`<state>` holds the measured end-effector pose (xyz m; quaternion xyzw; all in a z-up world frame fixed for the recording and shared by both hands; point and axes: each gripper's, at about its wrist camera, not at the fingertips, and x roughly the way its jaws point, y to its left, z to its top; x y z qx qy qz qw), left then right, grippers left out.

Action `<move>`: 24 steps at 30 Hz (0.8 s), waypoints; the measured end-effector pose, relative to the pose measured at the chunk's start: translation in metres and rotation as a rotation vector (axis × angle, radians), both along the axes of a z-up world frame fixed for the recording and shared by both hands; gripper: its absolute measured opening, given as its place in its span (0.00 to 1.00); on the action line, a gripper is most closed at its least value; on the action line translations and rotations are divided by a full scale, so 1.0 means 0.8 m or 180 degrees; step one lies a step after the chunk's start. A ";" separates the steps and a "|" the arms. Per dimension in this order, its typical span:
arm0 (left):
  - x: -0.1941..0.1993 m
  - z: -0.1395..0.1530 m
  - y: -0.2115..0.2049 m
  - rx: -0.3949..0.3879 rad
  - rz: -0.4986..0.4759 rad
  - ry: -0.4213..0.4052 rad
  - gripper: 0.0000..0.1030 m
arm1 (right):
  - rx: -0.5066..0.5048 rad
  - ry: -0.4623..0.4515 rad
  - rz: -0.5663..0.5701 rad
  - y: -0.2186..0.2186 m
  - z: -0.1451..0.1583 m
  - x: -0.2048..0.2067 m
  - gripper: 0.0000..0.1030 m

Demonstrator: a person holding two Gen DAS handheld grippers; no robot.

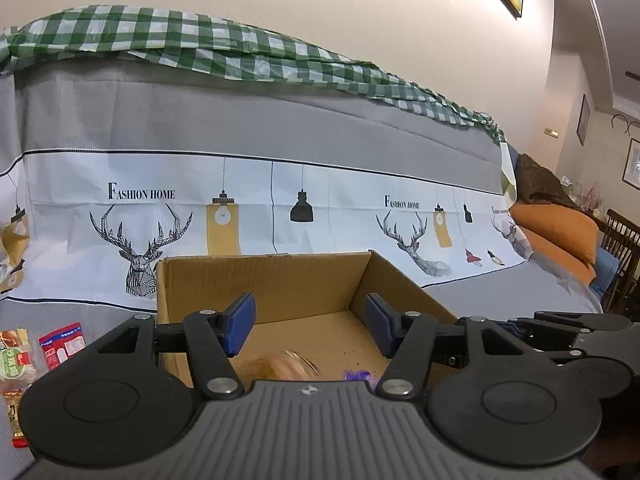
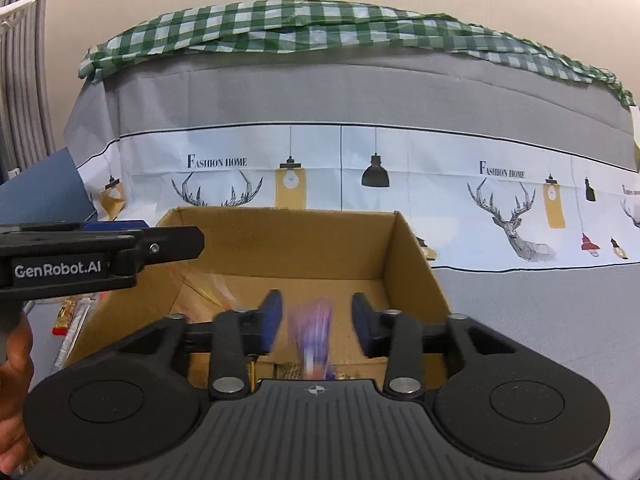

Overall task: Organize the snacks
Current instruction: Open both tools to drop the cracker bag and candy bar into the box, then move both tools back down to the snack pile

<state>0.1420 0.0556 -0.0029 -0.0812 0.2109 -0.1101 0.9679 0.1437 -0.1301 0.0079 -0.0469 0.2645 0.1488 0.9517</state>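
both wrist cameras look slightly downward, close over the same cardboard box point(image 1: 280, 280) point(image 2: 304, 240), facing the draped sofa point(image 1: 240, 132).

Each hand-held gripper point(image 2: 316, 318) was black plastic with blue pads point(image 2: 272, 312), silver rivets point(image 2: 228, 384) and a ribbed grey body; one bore white "GenRobot.AI" lettering point(image 2: 58, 270).

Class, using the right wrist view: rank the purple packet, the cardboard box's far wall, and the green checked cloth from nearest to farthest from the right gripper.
1. purple packet, blurred, between the open jaws of the right gripper.
2. cardboard box's far wall, straight ahead.
3. green checked cloth, high up at the back.
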 end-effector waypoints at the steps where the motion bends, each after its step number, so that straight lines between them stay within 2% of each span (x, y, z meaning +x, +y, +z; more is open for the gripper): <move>1: 0.000 0.000 0.000 0.0003 0.0014 -0.0003 0.64 | 0.0005 0.0003 -0.0006 0.000 0.000 0.000 0.46; 3: -0.001 0.000 0.002 0.0003 0.0050 -0.0028 0.64 | 0.0000 0.0015 -0.0013 0.000 -0.001 0.000 0.49; 12: -0.012 0.004 0.024 -0.0114 0.0067 -0.0154 0.63 | 0.0102 0.0070 -0.0075 0.004 -0.002 0.002 0.50; 16: -0.028 0.008 0.036 0.0058 0.0110 -0.0164 0.59 | 0.0158 0.0038 -0.0088 0.013 0.000 -0.003 0.50; 18: -0.039 0.009 0.045 0.0197 0.0142 -0.0091 0.59 | 0.0203 -0.0006 -0.0069 0.019 0.002 -0.008 0.50; 20: -0.050 0.008 0.058 0.0263 0.0175 0.0003 0.51 | 0.0258 -0.0039 -0.0023 0.027 0.003 -0.012 0.49; 24: -0.068 0.010 0.087 0.0290 0.0179 0.0132 0.23 | 0.0389 -0.0096 0.0095 0.048 0.007 -0.024 0.35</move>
